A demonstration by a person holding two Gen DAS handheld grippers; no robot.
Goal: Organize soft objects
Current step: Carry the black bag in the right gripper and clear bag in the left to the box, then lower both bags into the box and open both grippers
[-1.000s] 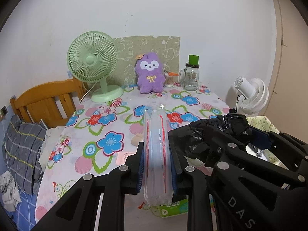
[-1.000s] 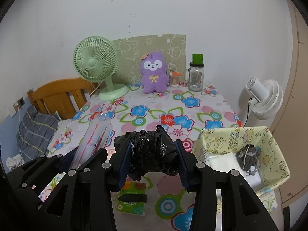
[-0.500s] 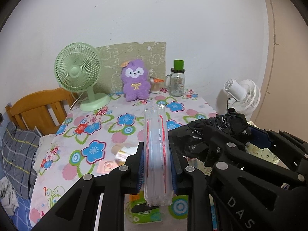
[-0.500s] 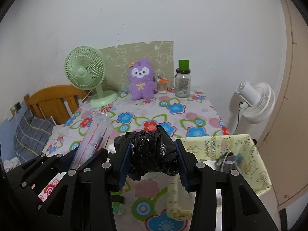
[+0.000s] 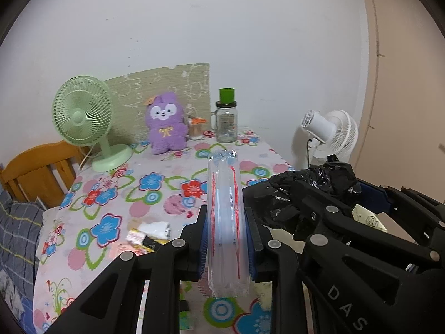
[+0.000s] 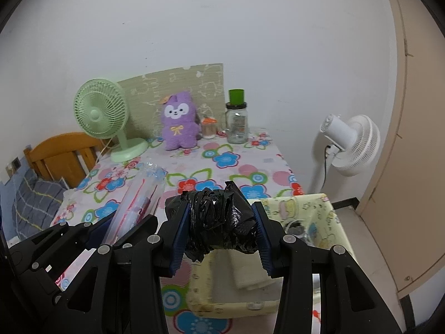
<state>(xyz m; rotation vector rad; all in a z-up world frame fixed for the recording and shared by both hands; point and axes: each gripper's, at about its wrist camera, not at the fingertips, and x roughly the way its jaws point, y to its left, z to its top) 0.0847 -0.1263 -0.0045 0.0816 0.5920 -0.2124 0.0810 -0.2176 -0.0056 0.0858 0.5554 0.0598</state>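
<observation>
Left gripper [image 5: 225, 239]: matt black plastic fingers, blue pads, clamped between them a stack of clear glossy plastic bags [image 5: 225, 222]. Right gripper [image 6: 221, 231]: same finish, crinkled glossy black plastic bag [image 6: 219, 222] between its pads. Beyond the fingertips: fuzzy purple plush toy [image 6: 179, 121], clear glass jar [image 6: 237, 125].

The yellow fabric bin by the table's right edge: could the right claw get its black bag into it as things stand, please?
Probably yes. The right claw, shut on the black bag, hangs just above the yellow fabric bin, whose open top shows only folded cloth. Nothing visibly blocks the drop.
</observation>
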